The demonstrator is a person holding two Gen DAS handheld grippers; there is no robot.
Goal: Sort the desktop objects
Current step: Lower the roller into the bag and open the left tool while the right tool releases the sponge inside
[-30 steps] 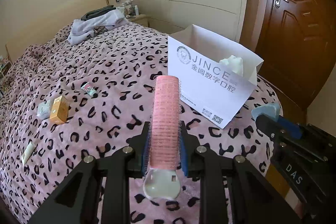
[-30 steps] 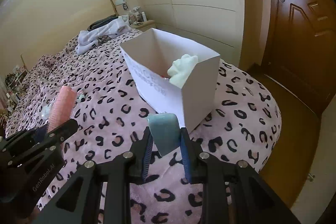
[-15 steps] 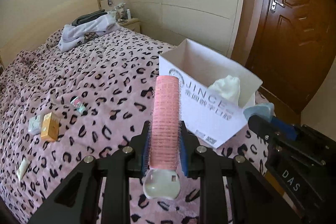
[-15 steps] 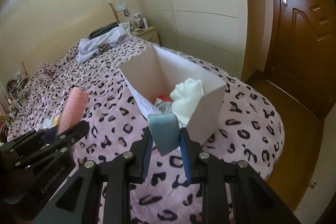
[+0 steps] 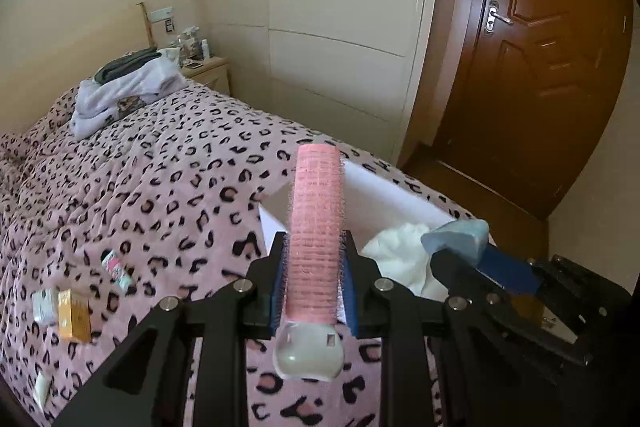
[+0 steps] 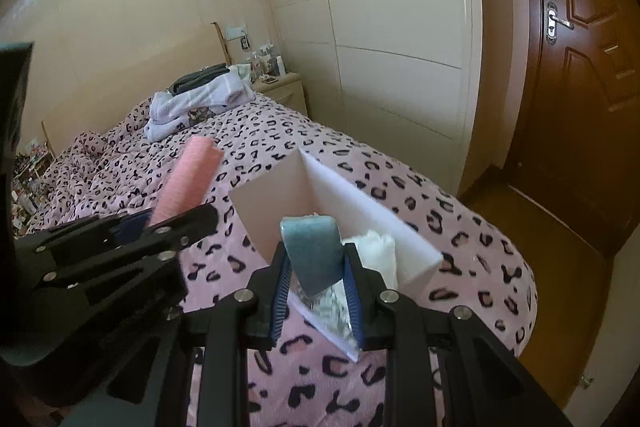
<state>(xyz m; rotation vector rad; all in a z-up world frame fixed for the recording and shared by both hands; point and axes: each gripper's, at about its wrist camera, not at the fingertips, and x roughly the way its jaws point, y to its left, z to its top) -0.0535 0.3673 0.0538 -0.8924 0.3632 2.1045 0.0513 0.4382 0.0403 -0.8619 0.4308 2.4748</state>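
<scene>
Both grippers have advanced and risen toward the white box (image 6: pixel 360 203). The left gripper (image 5: pixel 312 267) clamps the pink hair roller (image 5: pixel 316 227); the right gripper (image 6: pixel 316 279) clamps the blue sponge (image 6: pixel 314 251), now above the box opening, so release is judged next

Nothing readable here, honestly. The small orange box (image 5: pixel 74 315) and the little tube (image 5: pixel 116 265) on the bedspread both have print on them, but it's way too blurry and tiny to make out. The white box (image 6: pixel 280 199) only shows blank sides from these angles, no lettering visible.
</scene>
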